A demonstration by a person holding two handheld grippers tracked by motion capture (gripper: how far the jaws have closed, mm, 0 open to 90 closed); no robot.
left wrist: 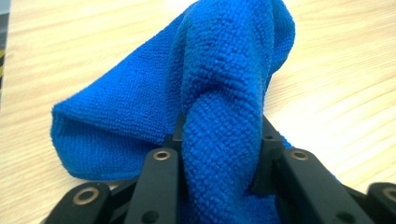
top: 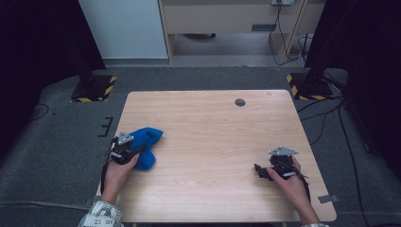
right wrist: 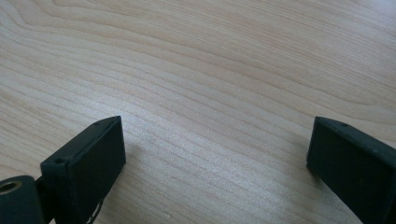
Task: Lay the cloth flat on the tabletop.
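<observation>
Left tool (left wrist: 219, 149) clamped; right tool (right wrist: 217, 149) agape.

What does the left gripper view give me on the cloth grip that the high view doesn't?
Left gripper view alone: a bunched fold of the blue cloth squeezed between the left claw jaws, pads pressing from both sides, and its towelling weave. High view alone: the right claw resting apart near the table's right edge, a dark round spot at the far side, and the floor around. Both: the cloth heaped on the wooden table.

Blue cloth (top: 145, 146), pale wood-grain table (top: 213, 142), black tools.
</observation>
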